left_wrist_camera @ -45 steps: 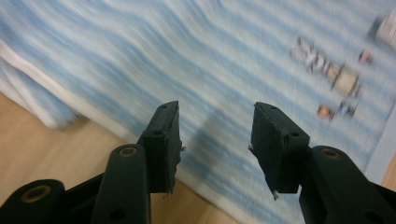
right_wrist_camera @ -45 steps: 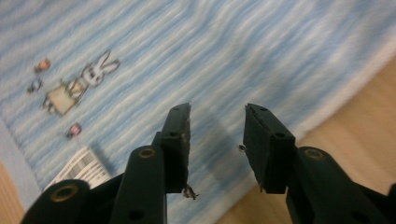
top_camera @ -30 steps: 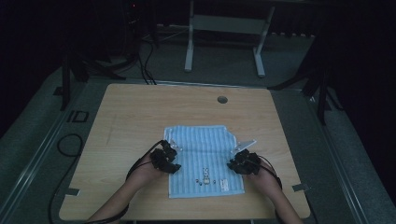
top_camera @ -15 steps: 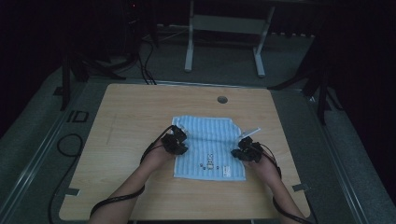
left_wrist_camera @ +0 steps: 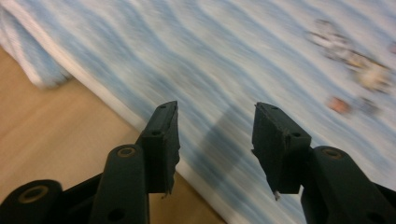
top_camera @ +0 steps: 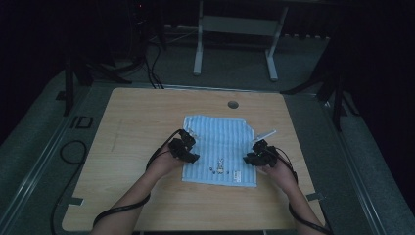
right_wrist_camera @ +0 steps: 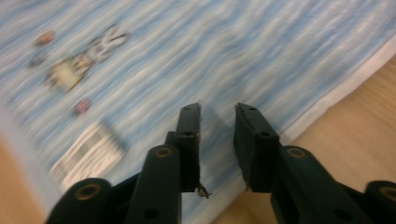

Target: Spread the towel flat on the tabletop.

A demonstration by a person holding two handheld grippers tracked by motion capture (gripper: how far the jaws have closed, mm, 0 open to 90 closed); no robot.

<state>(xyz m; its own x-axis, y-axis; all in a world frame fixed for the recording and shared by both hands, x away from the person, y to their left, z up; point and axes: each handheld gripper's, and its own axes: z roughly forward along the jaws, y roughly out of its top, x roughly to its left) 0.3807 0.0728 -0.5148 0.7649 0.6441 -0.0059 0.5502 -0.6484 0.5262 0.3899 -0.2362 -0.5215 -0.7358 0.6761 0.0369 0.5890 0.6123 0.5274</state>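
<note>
Nearest the counter's (top_camera: 147, 117) front edge, the person's forearms come in from below, a cable trailing from each. The left tongs (top_camera: 185, 147) sit at the left edge of the cloth (top_camera: 222, 142), the right tongs (top_camera: 258, 154) at its right edge, the two well apart with the cloth between them.

In the left gripper view the left tongs (left_wrist_camera: 215, 135) stand open with a clear gap, nothing between the jaws; they have just been opening. They hang over the cloth's (left_wrist_camera: 243, 60) white hem, where striped blue fabric meets bare wood.

In the right gripper view the right tongs (right_wrist_camera: 217, 140) are also open, the gap narrower, nothing pinched; they too have just been opening. Below them lies the cloth (right_wrist_camera: 233, 56), with a small print (right_wrist_camera: 79, 60) and a label (right_wrist_camera: 88, 154) off to the left.

The cloth lies flat at mid-counter, folded, its print (top_camera: 219, 165) toward the near edge. Beyond it a round hole (top_camera: 233, 104) sits in the counter, and past the far edge stands a white frame (top_camera: 235, 34) on the dark floor.
</note>
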